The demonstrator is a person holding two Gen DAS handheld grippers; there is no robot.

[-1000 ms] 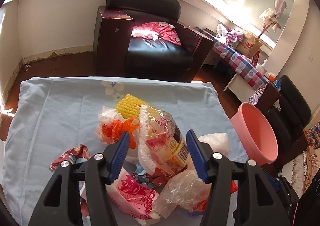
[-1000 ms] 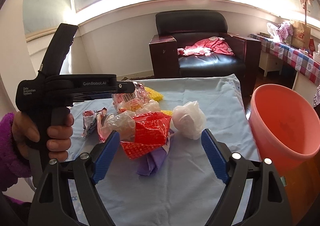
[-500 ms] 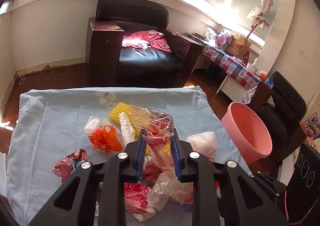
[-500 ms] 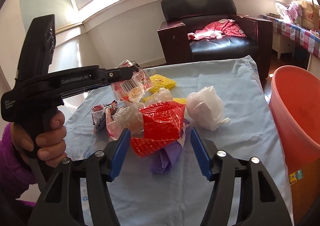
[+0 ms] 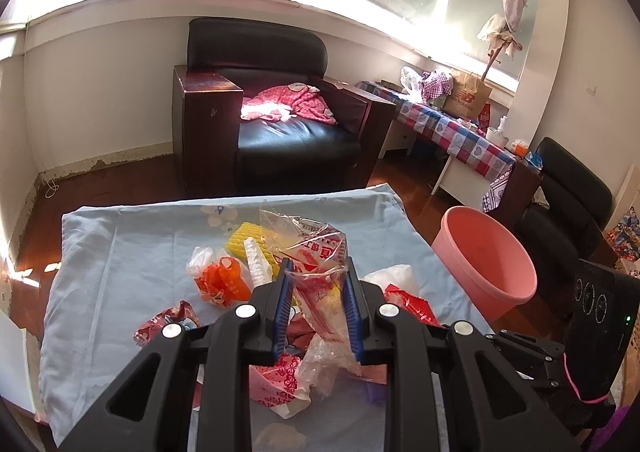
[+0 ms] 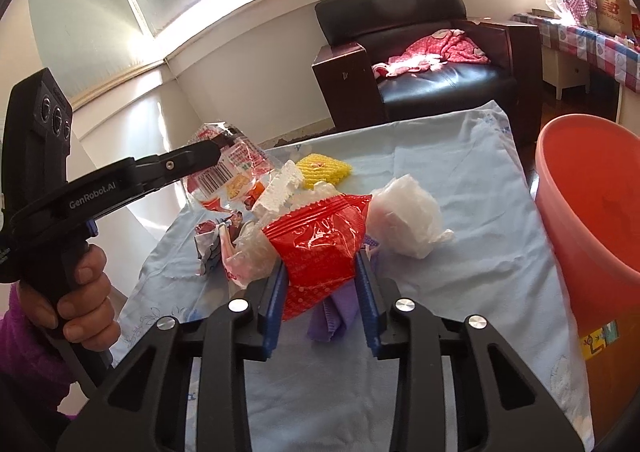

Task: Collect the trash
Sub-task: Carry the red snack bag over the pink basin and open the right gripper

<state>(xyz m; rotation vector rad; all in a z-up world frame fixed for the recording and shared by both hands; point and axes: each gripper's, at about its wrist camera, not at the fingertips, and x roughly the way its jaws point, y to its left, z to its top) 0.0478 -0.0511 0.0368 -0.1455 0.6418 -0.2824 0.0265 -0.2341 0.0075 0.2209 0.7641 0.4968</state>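
Observation:
My left gripper point(image 5: 316, 276) is shut on a clear plastic wrapper with red print point(image 5: 310, 248) and holds it above the trash pile; it also shows in the right wrist view point(image 6: 228, 168). My right gripper point(image 6: 322, 268) is shut on a red foil wrapper point(image 6: 320, 236) at the near side of the pile. On the light blue cloth point(image 5: 132, 252) lie a yellow foam net point(image 5: 244, 240), an orange wrapper point(image 5: 222, 280), a white plastic bag point(image 6: 408, 212) and a purple scrap point(image 6: 332, 316). A pink bucket point(image 5: 486, 252) stands to the right of the table.
A black armchair point(image 5: 272, 116) with a pink garment stands behind the table. A side table with a checked cloth point(image 5: 452, 132) and a black chair point(image 5: 568, 192) are at the right. The bucket rim point(image 6: 560, 212) is close to my right gripper.
Both grippers have closed: the left on the clear printed wrapper and lifted it, the right on the red foil wrapper.

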